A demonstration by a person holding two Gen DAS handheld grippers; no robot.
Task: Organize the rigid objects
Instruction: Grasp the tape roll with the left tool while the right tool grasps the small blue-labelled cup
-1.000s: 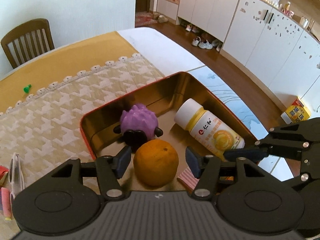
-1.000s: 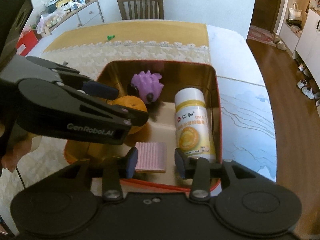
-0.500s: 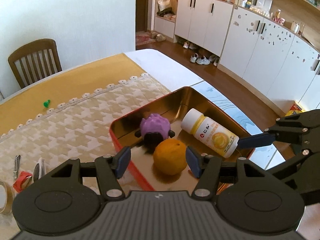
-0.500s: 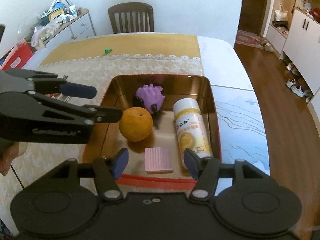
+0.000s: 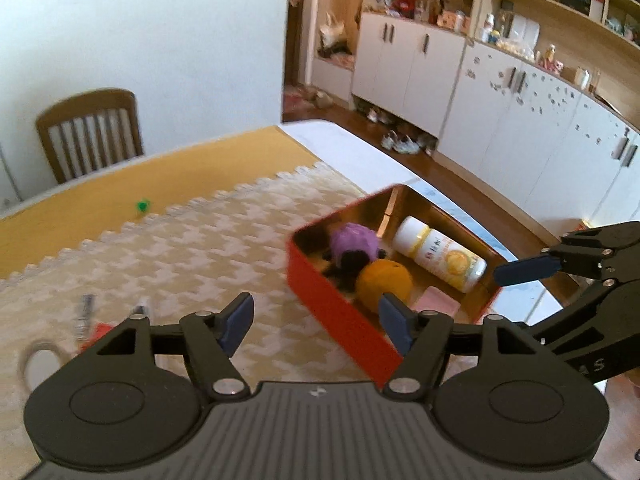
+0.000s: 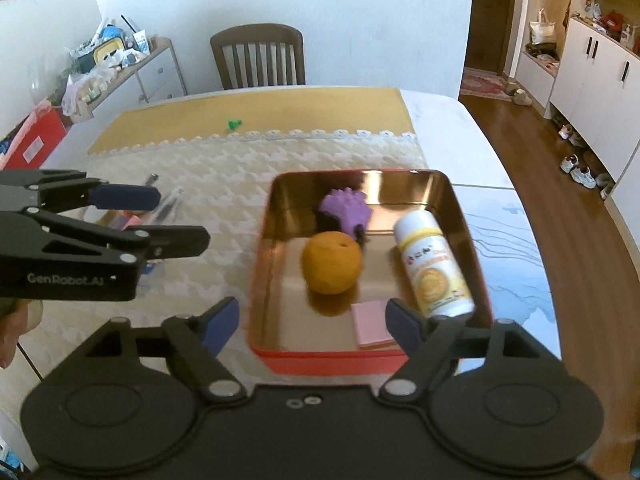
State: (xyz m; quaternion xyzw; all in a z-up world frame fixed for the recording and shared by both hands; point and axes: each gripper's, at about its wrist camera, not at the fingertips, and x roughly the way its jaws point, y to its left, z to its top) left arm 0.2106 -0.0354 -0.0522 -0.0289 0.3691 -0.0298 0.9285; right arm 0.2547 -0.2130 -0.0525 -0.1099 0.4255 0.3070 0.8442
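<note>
A red tin box [image 6: 360, 360] [image 5: 340, 312] with a gold inside sits on the table. In it lie an orange [image 6: 331, 262] [image 5: 384, 282], a purple spiky toy [image 6: 347, 208] [image 5: 354, 242], a white and yellow bottle [image 6: 432, 268] [image 5: 438, 254] on its side and a pink ribbed block [image 6: 370, 326] [image 5: 440, 300]. My left gripper [image 5: 316, 326] hangs above and left of the box, its jaws opening, nothing between them. My right gripper [image 6: 310, 326] hovers over the box's near edge, jaws opening wide and empty. The left gripper [image 6: 152, 216] shows from the side in the right wrist view.
A cream patterned runner [image 6: 224, 176] and a mustard cloth [image 6: 256, 112] cover the table. Left of the box lie a tape roll [image 5: 40, 364], a red item [image 5: 96, 330] and small metal tools [image 5: 84, 312]. A green piece [image 6: 234, 123] lies further back. A chair [image 6: 258, 56] stands beyond.
Both grippers have pulled back and up from the box. The left let go of the orange, the right left the pink block; both now lie in the box. Jaws stand wider.
</note>
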